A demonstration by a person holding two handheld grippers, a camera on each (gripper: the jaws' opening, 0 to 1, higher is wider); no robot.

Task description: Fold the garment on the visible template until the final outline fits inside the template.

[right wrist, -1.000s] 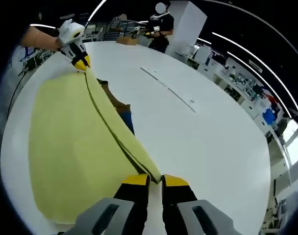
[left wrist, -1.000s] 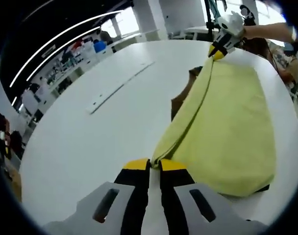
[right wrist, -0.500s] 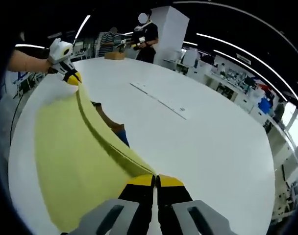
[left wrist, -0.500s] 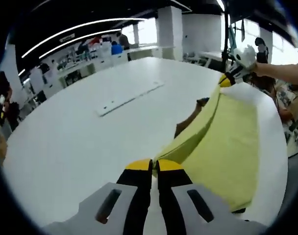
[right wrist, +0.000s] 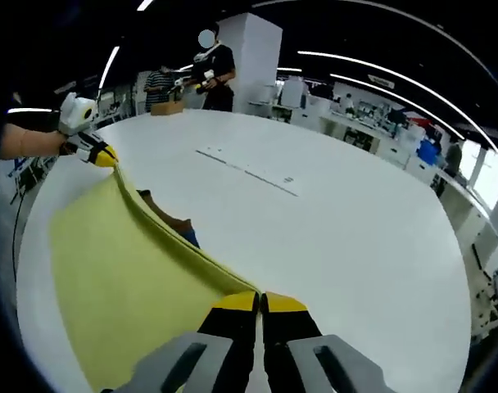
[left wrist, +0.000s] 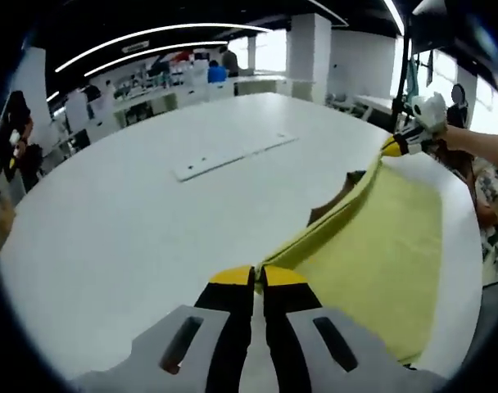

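Observation:
A yellow garment (left wrist: 372,262) lies on the white table (left wrist: 126,237) with one long edge lifted. My left gripper (left wrist: 257,275) is shut on one end of that edge. The right gripper (left wrist: 394,147) holds the far end, with a person's hand behind it. In the right gripper view the same garment (right wrist: 118,278) stretches from my right gripper (right wrist: 259,301), shut on it, to the left gripper (right wrist: 101,155) at the far left. A brown piece (left wrist: 331,205) with a blue bit (right wrist: 190,238) shows under the raised edge; most of it is hidden.
A long white strip (left wrist: 233,155) lies flat on the table further in, also in the right gripper view as a strip (right wrist: 249,170). People (right wrist: 212,70) stand beyond the table's far side. Shelves and desks line the room behind.
Both views have tilted up, showing more of the room. The garment's held edge stays stretched between the two grippers, which remain shut on it.

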